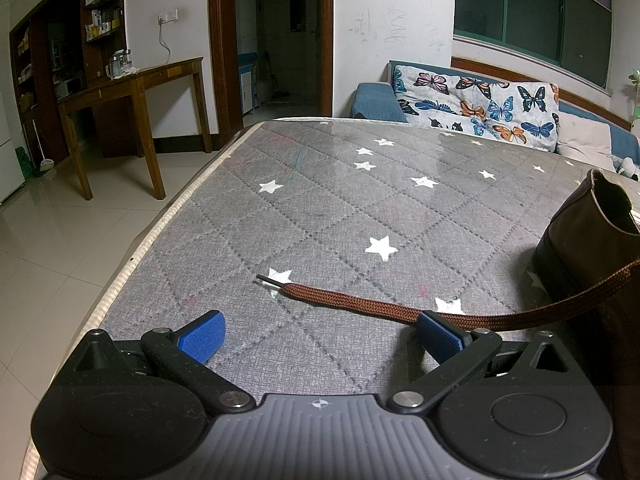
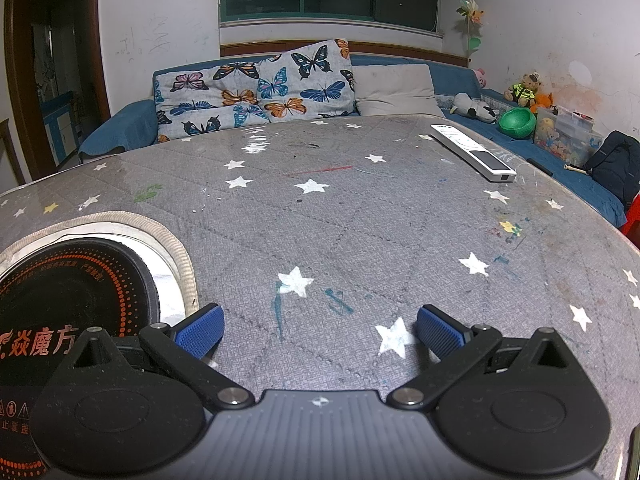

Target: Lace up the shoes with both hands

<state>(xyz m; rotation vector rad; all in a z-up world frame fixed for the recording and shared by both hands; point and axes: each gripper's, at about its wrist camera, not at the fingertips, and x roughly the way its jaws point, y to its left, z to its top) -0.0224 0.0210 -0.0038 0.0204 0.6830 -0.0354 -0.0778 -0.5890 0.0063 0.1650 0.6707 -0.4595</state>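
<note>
Right tool (image 2: 320, 332) gapes over starred table cover (image 2: 360, 220) — remote (image 2: 472, 152), perhaps, beyond.

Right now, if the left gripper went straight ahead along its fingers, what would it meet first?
Probably the brown shoelace, lying across the table cover just ahead of the open left gripper. Depth is unclear, so it might pass over the lace.

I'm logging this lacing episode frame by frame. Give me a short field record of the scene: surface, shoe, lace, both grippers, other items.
surface: grey quilted star-print table cover
shoe: brown shoe, at right edge of left view
lace: brown shoelace lying flat, black tip free
left gripper: jaws open, holding nothing
right gripper: jaws open, holding nothing
other: white remote; induction cooker set into the table
</note>
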